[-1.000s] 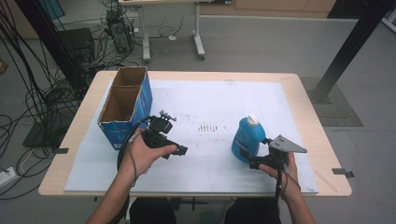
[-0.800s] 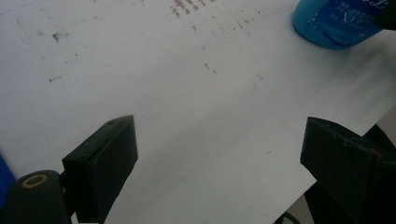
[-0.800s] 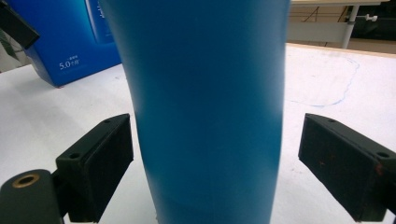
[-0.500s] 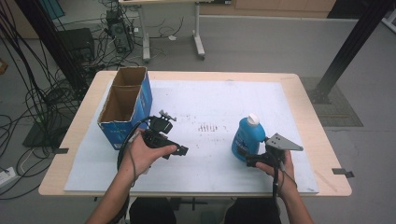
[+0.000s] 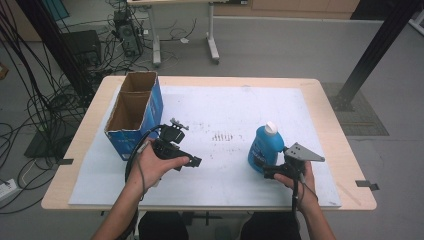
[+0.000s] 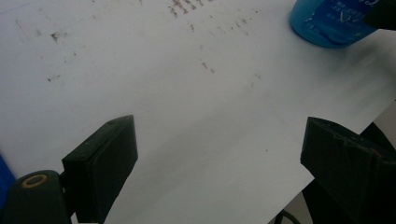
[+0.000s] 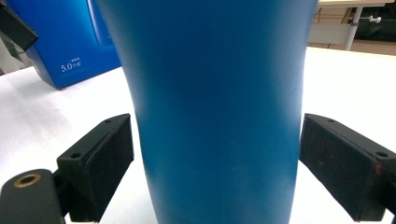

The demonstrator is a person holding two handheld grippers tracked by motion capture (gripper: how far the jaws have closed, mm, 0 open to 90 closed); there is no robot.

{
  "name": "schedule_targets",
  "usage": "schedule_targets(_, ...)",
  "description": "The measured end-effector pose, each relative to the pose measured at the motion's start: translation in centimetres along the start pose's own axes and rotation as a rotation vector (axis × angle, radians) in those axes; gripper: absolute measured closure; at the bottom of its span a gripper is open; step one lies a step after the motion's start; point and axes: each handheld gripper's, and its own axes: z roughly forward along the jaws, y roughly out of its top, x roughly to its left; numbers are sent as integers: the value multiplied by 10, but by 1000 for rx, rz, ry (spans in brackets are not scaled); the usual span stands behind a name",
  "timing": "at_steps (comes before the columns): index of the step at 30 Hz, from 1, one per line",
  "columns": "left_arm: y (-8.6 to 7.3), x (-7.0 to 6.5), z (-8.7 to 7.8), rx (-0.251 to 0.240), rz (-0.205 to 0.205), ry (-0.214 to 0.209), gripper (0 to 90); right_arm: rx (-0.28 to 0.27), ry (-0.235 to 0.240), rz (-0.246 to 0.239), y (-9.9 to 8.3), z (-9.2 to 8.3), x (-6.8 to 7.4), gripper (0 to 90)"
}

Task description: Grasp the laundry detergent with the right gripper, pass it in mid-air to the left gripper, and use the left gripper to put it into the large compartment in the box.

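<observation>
The blue bottle (image 5: pixel 263 149) stood upright on the white table sheet (image 5: pixel 225 115), between the right gripper (image 7: pixel 215 163)'s wide-open jaws, seemingly untouched. Closing squarely on its waist would grip best. The cardboard box (image 5: pixel 131 114) looked empty. The left gripper (image 6: pixel 219 168) gaped, holding nothing.

Grey floor (image 5: pixel 280 50), cables (image 5: pixel 45 95), second table (image 5: pixel 210 30)
</observation>
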Motion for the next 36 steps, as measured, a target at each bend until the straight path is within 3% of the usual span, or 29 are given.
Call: schedule_targets(36, -2, -4, 0, 21, 10, 13, 142, -12, 2, 7, 0, -2, -1, 104)
